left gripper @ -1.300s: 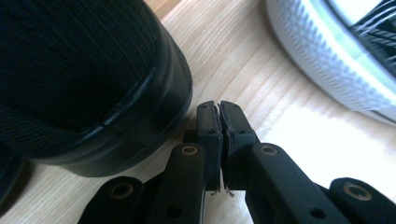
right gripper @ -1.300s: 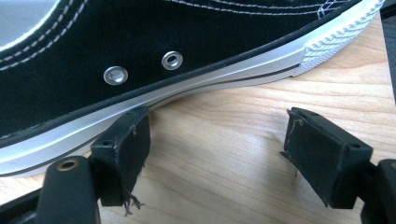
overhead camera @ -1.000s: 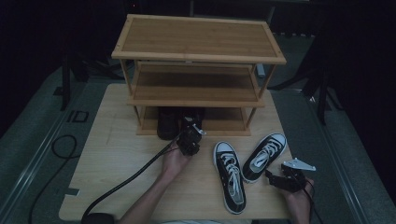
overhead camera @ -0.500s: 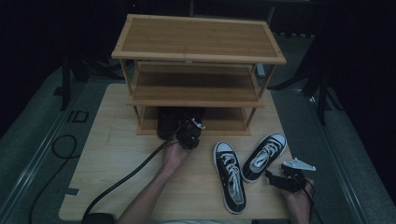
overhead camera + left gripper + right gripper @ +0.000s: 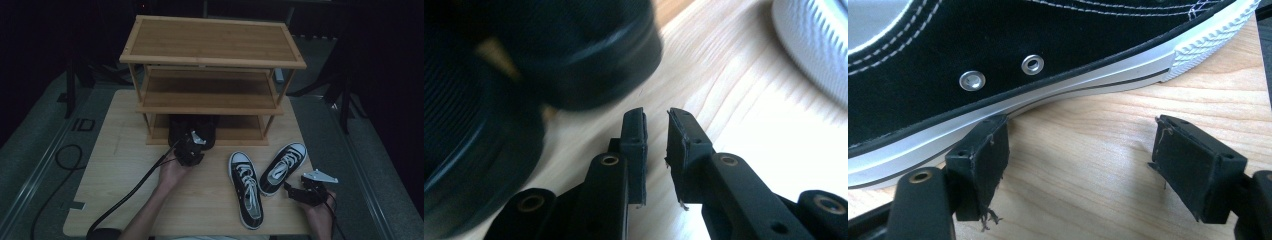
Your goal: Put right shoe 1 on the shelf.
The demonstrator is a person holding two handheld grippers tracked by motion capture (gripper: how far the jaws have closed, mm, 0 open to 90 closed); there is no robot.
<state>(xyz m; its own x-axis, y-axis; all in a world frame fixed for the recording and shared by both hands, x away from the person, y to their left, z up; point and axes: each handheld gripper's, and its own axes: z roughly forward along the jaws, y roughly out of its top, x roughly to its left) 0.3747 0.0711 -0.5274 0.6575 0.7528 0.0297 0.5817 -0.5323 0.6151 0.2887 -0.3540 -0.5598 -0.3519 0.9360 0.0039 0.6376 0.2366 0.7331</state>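
Observation:
A pair of black shoes point(image 5: 192, 129) sits on the bottom shelf of a bamboo shoe rack point(image 5: 210, 45). My left gripper point(image 5: 194, 142) is just in front of them. In the left gripper view its jaws point(image 5: 656, 112) have just been opening and stand slightly apart with nothing between them; the black shoes point(image 5: 574, 55) are blurred ahead. Two black-and-white sneakers lie on the table, one point(image 5: 246, 195) in the middle and one point(image 5: 284, 161) to its right. My right gripper point(image 5: 291, 189) is open beside the right sneaker point(image 5: 1048, 35), one pad close under its white sole.
The rack stands at the back of the wooden table point(image 5: 115, 165), its two upper shelves bare. A black cable point(image 5: 125, 200) trails from my left gripper to the near-left edge. A white sneaker sole point(image 5: 819, 45) is at the left gripper view's top right.
My left gripper has pulled back a little from the black shoes, toward the near left. The black shoes stay on the bottom shelf. The right gripper and sneakers have not moved.

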